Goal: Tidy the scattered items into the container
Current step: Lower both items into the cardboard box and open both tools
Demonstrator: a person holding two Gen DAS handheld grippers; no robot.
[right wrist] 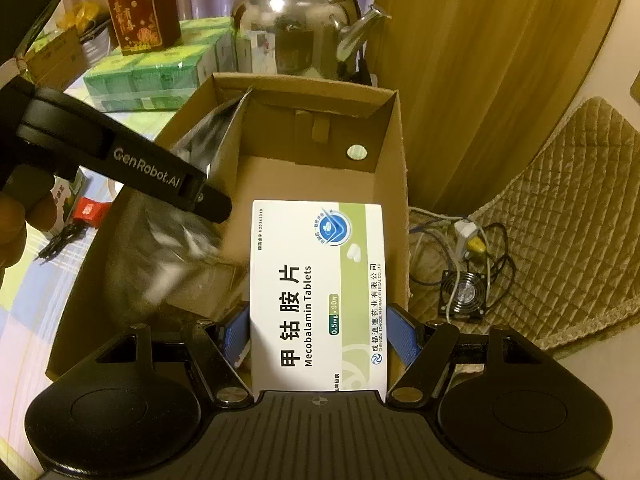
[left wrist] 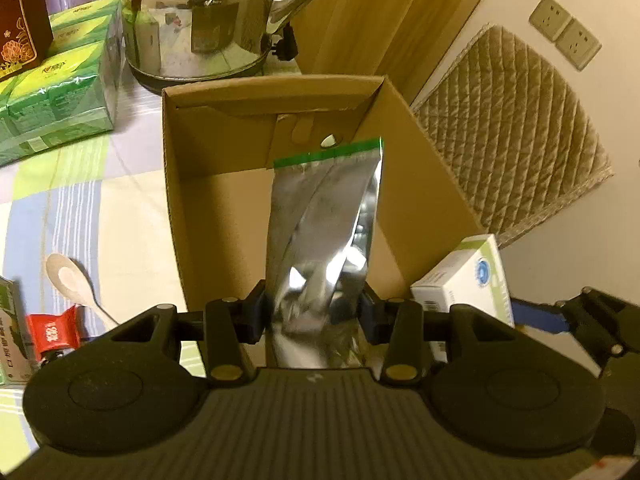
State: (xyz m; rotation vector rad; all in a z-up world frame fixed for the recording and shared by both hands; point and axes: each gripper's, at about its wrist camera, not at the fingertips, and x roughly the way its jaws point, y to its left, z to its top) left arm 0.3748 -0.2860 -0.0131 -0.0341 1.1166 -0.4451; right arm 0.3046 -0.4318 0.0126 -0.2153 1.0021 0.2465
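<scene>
both jaws clenched, left gripper point(left wrist: 314, 314) gripping foil pouch point(left wrist: 324, 216), right gripper point(right wrist: 316, 338) gripping tablet box point(right wrist: 318, 292), hovering over near-empty cardboard box point(right wrist: 390, 184); spoon point(left wrist: 70, 280), red sachet point(left wrist: 54, 332) waiting outside left.

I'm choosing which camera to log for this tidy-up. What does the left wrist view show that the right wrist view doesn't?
Only the left wrist view: a wooden spoon on the tablecloth, wall sockets, and the green seal strip on the silver foil pouch in the left tongs.

Only the right wrist view: a small fan with cables on the quilted cushion, and the printed face of the tablet box in the right tongs.

Both: cardboard box, kettle, green packs, red sachet.
</scene>
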